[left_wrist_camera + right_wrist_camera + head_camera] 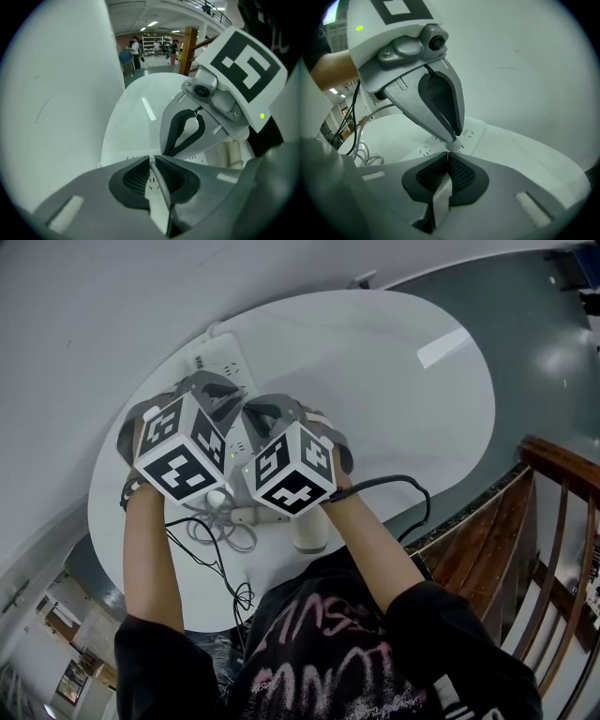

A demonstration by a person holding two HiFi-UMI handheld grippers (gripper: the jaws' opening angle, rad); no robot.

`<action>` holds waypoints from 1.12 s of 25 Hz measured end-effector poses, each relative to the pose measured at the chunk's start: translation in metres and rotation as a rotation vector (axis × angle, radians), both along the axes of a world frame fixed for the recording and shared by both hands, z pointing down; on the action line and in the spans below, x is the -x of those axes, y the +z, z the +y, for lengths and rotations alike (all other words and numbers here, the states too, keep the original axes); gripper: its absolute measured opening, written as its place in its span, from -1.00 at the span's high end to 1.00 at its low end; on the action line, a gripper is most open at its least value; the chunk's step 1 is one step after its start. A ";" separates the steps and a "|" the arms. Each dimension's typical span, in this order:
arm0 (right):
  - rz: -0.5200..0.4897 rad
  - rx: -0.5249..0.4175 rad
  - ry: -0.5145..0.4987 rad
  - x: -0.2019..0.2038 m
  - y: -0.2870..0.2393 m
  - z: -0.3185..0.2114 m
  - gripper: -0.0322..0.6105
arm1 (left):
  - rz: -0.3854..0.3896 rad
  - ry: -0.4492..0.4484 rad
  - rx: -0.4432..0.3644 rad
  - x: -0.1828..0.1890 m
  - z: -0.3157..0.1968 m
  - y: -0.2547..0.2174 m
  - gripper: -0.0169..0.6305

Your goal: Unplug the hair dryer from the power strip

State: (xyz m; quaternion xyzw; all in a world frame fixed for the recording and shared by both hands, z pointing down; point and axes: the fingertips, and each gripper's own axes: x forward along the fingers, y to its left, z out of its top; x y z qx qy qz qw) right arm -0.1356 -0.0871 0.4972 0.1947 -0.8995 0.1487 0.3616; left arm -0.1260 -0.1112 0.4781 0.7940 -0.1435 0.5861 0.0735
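Two pairs of jaws are clenched empty: the left gripper (151,159) and right gripper (446,155) hang over the power strip (474,131) on the worktop (375,381), with the hair dryer (307,532) nearer us. We should brace the strip, then pinch the hidden plug and pull it straight out.

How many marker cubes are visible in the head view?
2. One cube is on the left hand-held gripper, the other on the right hand-held gripper, side by side over the table. None seems hidden.
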 end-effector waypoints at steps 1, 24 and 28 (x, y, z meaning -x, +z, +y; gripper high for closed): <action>-0.002 0.004 0.002 0.000 0.000 0.000 0.81 | 0.000 0.000 0.005 0.000 0.000 0.000 0.82; -0.033 0.023 0.012 0.004 -0.001 0.004 0.71 | 0.061 -0.081 0.045 0.004 -0.002 -0.003 0.83; -0.031 0.018 0.009 0.005 -0.001 0.006 0.70 | 0.108 -0.117 0.040 0.005 -0.005 -0.014 0.83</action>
